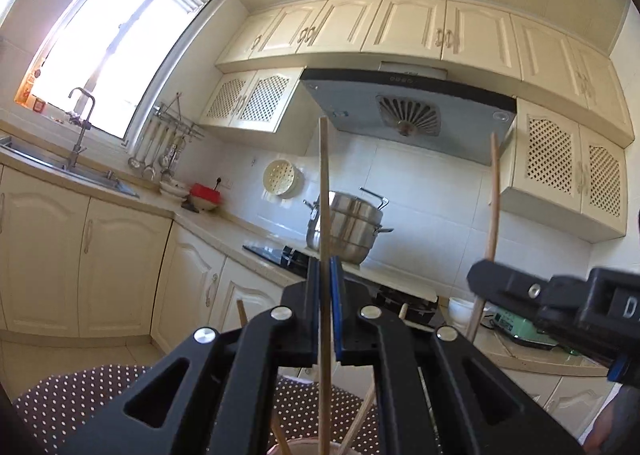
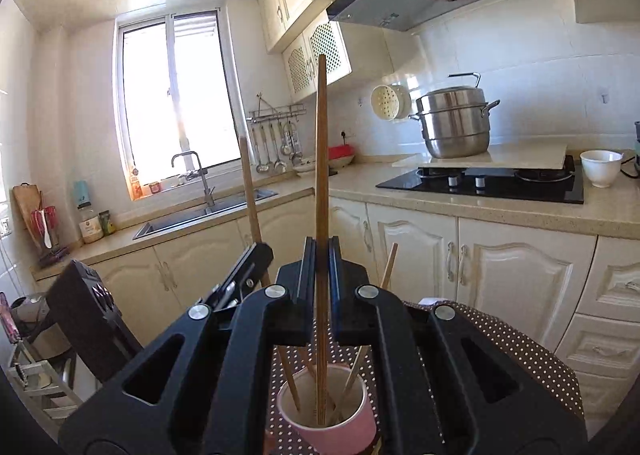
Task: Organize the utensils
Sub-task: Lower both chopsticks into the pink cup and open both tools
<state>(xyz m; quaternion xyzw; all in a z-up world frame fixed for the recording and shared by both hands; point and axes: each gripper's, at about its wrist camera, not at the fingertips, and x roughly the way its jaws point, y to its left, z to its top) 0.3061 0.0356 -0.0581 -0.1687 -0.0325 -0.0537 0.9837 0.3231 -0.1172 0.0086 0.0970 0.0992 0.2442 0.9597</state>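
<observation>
Cream cabinets, a pale stone counter (image 2: pixel 500 211) and a bright window (image 2: pixel 176 103) frame a small kitchen, and low in the foreground lies a brown tablecloth with white dots (image 2: pixel 516 339). On that cloth stands a pink paper cup (image 2: pixel 340 427) holding several wooden chopsticks that lean against its rim. One upright chopstick (image 2: pixel 321 175) is clamped between the closed jaws of the right gripper (image 2: pixel 321 259), its lower end reaching down inside the cup. Just to its left, the left gripper (image 2: pixel 256 255) is likewise clenched on a second chopstick (image 2: pixel 249 191), held upright and slightly tilted; from the left wrist view this stick (image 1: pixel 325 215) runs down past the jaws toward the cup's rim at the bottom edge. Farther off, a steel steamer pot (image 2: pixel 456 123) sits on a board over the black hob (image 2: pixel 484 183), a white bowl (image 2: pixel 600 167) beside it, and ladles hang near the sink (image 2: pixel 208 211).
</observation>
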